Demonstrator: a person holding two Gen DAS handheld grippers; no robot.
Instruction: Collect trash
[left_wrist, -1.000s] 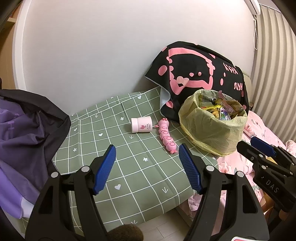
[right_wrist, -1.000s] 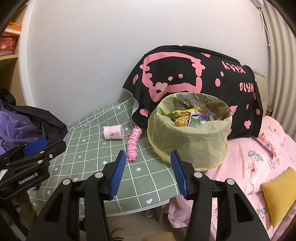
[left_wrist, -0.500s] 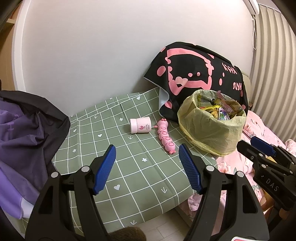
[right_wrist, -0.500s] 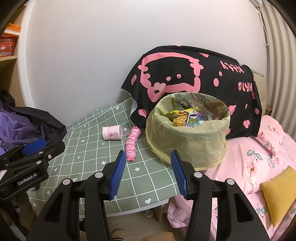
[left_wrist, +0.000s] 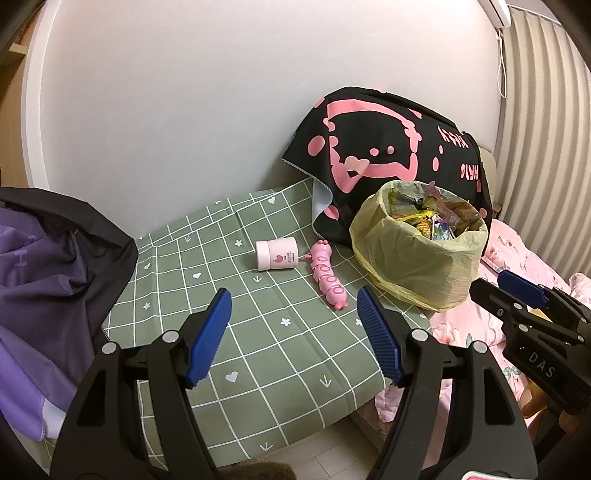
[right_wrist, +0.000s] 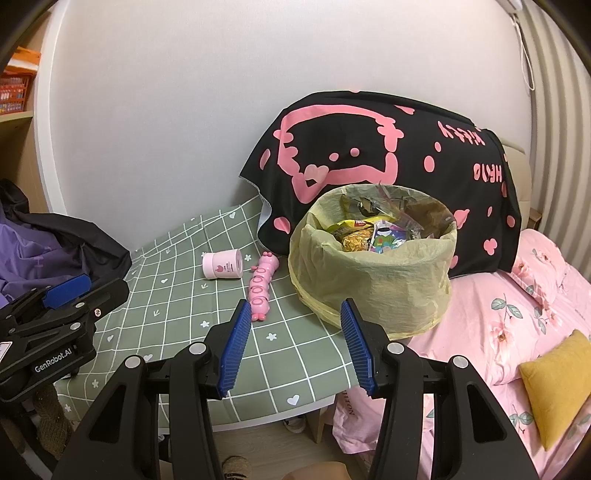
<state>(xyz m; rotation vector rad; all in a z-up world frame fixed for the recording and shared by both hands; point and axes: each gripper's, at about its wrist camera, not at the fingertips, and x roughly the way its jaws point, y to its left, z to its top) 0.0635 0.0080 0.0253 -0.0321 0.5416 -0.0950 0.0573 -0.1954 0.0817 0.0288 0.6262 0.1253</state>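
Note:
A bin lined with a yellow bag (left_wrist: 417, 254) (right_wrist: 373, 277) stands on the bed, full of crumpled wrappers (right_wrist: 373, 232). Left of it on the green checked cloth (left_wrist: 236, 325) (right_wrist: 173, 295) lie a pink jar (left_wrist: 277, 254) (right_wrist: 222, 264) on its side and a pink caterpillar toy (left_wrist: 327, 275) (right_wrist: 260, 286). My left gripper (left_wrist: 293, 306) hovers open above the cloth's near part, nothing between its blue pads. My right gripper (right_wrist: 291, 319) is open too, short of the bin and the toy, holding nothing.
A black blanket with pink print (left_wrist: 388, 147) (right_wrist: 369, 147) leans on the wall behind the bin. Dark and purple clothing (left_wrist: 48, 273) is heaped at the left. Pink floral bedding (right_wrist: 517, 302) and a yellow cushion (right_wrist: 557, 376) lie at the right. Floor shows below the bed's edge.

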